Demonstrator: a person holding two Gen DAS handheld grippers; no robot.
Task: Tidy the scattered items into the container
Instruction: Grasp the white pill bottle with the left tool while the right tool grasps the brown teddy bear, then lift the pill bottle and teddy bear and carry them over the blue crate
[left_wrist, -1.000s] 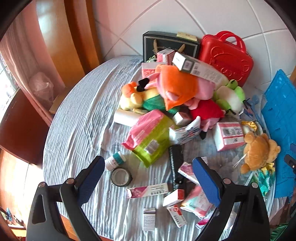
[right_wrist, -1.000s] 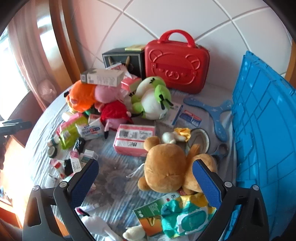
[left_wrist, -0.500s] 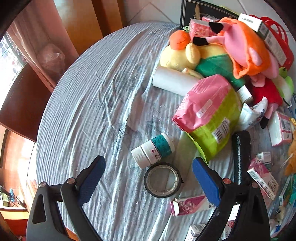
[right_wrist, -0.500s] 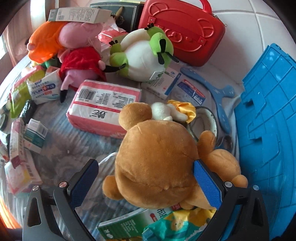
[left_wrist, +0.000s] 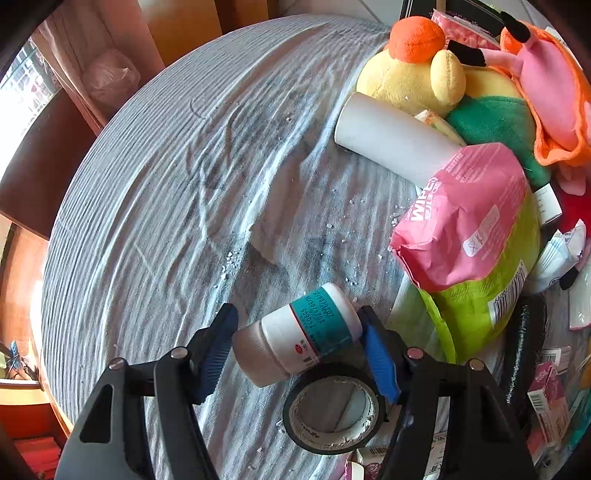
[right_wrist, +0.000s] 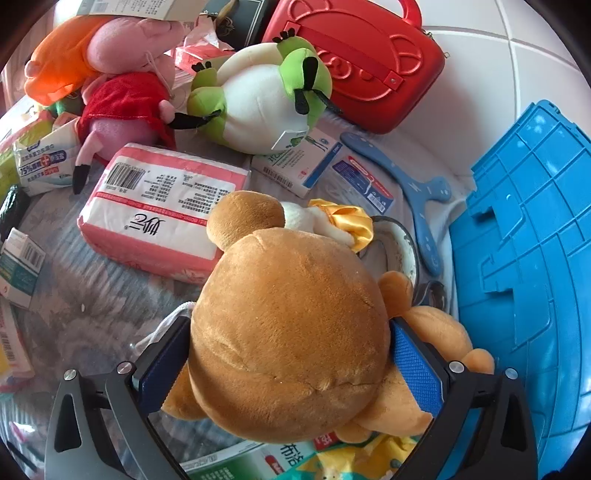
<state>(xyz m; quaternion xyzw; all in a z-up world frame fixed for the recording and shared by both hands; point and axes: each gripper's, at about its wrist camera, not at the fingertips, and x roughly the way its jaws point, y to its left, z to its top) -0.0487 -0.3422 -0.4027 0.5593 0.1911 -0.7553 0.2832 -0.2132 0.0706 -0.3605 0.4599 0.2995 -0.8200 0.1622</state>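
A white pill bottle (left_wrist: 295, 343) with a teal label lies on its side on the striped cloth. My left gripper (left_wrist: 295, 350) straddles it end to end; its jaws are closing, and both blue pads touch the bottle. In the right wrist view a brown plush bear (right_wrist: 288, 332) lies head toward me, and my right gripper (right_wrist: 290, 365) stands wide open around the head, its pads against the fur. The blue crate (right_wrist: 524, 258) stands just right of the bear.
A black tape roll (left_wrist: 334, 413) lies against the bottle, with a pink and green wipes pack (left_wrist: 469, 236) and a white roll (left_wrist: 391, 144) beyond. Near the bear are a pink tissue pack (right_wrist: 162, 210), a green and white plush (right_wrist: 258, 96), a red case (right_wrist: 362, 62) and small boxes.
Both grippers came down to the table. The left one narrowed from wide open onto the pill bottle. The right one dropped over the bear's head, its jaws as wide as before.
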